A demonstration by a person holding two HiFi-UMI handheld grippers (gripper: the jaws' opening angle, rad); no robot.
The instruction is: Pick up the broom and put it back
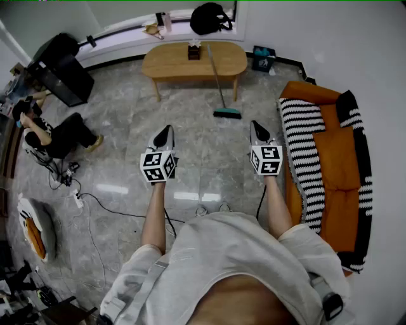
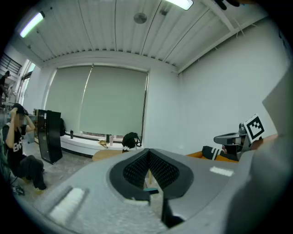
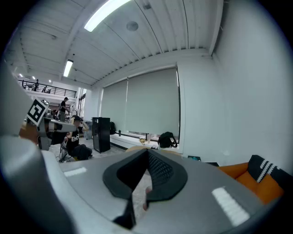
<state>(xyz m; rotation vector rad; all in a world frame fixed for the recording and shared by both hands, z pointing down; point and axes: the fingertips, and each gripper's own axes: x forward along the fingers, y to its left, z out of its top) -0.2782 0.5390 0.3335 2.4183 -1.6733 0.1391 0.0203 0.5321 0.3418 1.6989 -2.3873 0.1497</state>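
Note:
The broom point(image 1: 221, 92) leans against the front edge of the oval wooden table point(image 1: 171, 63); its teal head point(image 1: 227, 113) rests on the marble floor. Both grippers hover above the floor, short of the broom and apart from it. My left gripper point(image 1: 167, 129) is to the left of the broom head and my right gripper point(image 1: 254, 124) just to its right. Each has its jaws closed to a point with nothing in them. In the left gripper view the shut jaws point(image 2: 148, 153) frame a sliver of the broom point(image 2: 150, 188). The right gripper view shows shut jaws point(image 3: 147, 153) and floor beyond.
An orange sofa point(image 1: 339, 159) with a striped cushion runs along the right wall. A person point(image 1: 54, 134) sits on the floor at left beside a black cabinet point(image 1: 63, 73). Cables point(image 1: 95, 204) trail over the floor. A black bag point(image 1: 211, 18) sits on the window ledge.

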